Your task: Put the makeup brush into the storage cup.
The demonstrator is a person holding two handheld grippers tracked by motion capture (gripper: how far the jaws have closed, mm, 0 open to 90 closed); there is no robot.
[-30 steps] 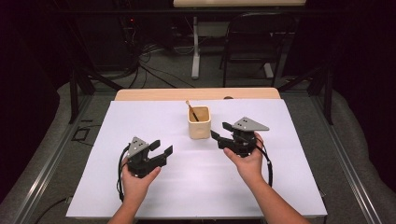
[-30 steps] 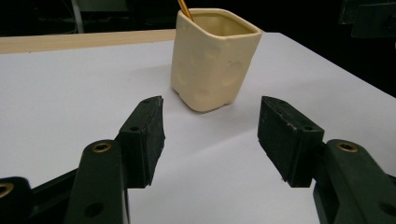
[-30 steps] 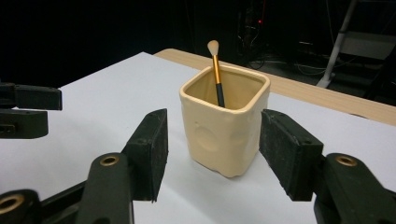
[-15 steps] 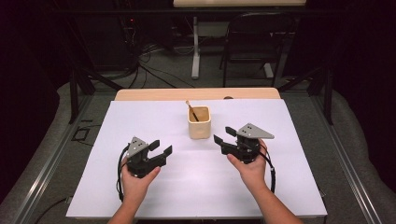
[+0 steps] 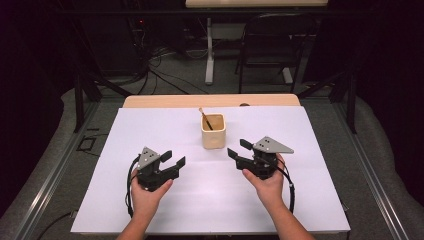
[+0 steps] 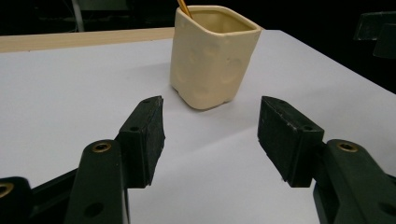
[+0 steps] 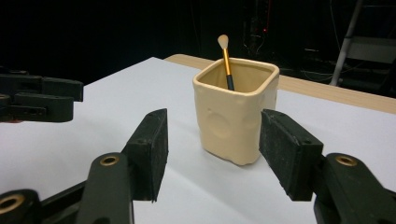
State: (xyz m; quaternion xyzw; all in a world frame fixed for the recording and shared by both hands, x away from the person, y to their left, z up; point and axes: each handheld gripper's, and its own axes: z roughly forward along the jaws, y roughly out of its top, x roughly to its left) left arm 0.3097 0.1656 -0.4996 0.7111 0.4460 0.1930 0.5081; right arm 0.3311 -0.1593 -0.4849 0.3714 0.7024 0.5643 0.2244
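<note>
A cream square cup [image 5: 213,132] stands upright on the white sheet [image 5: 150,125] that covers the tabletop [image 5: 165,101], near the middle of the far half, with a small brush [image 5: 206,118] leaning inside it, gold handle and pale tip up. In the high view the cup sits between the two grippers and farther from the person than either. The left gripper [image 5: 172,161] lies low over the sheet to the cup's near left, well apart from it, its jaws spread wide with nothing between them; in the left gripper view [image 6: 210,135] the cup rises beyond the tips, roughly centred over the gap, with bare sheet between the pads and the cup's base. The right gripper [image 5: 239,149] is held to the cup's near right, close to it but not touching, its jaws likewise standing wide and empty. In the right gripper view [image 7: 212,154] the cup stands beyond the gap, its right edge hidden behind the right pad [image 7: 287,149], and the brush's tip shows above the rim; the left gripper's jaws show at the left edge of that view. Against the earlier frames, the right gripper has dropped a little and drawn back toward the person, so its grey plate [image 5: 272,145] now sits lower in the high view, while the left gripper, the cup and the brush lie where they lay before.
</note>
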